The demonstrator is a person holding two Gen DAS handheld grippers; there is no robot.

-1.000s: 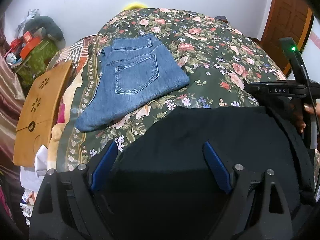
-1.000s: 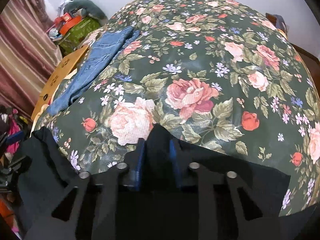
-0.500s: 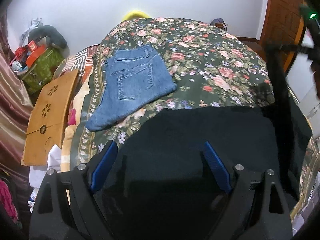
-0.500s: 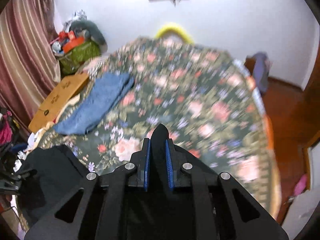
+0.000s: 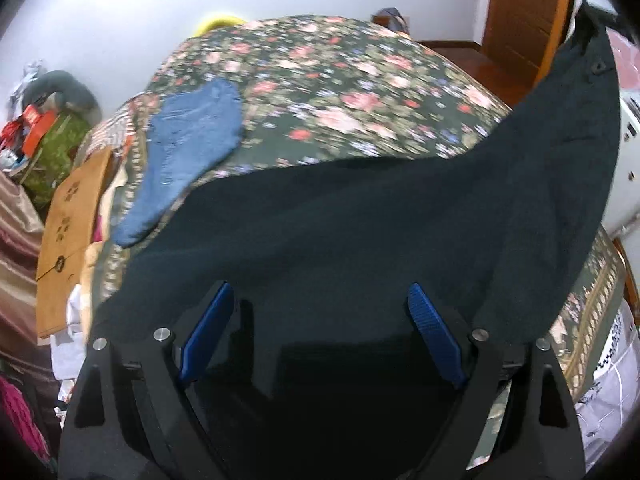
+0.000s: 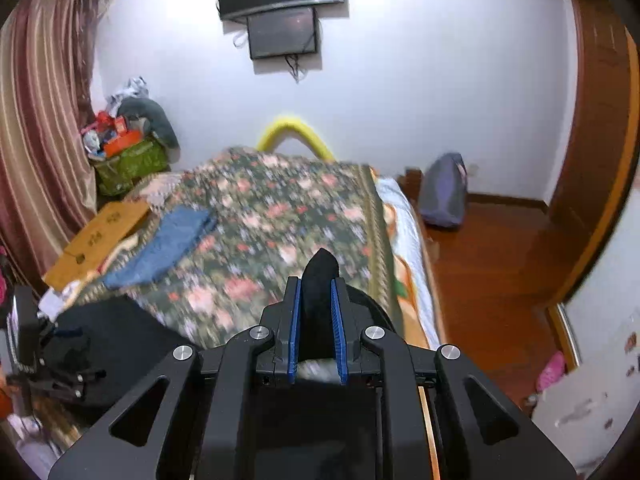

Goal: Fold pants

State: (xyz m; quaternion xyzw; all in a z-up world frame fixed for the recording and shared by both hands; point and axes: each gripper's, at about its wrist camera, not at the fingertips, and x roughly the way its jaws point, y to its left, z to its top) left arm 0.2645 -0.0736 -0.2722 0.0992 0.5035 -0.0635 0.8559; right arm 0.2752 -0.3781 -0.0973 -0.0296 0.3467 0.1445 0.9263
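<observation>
The right gripper [image 6: 316, 308] is clamping a raised corner of the black pants [image 5: 360, 232], which are stretching leftward over the floral bed's [image 5: 340, 92] near edge beneath the left gripper's [image 5: 320, 332] wide-apart jaws

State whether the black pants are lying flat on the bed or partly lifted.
Partly lifted: the right gripper pinches one end of the black pants, which rises off the floral bed.
</observation>
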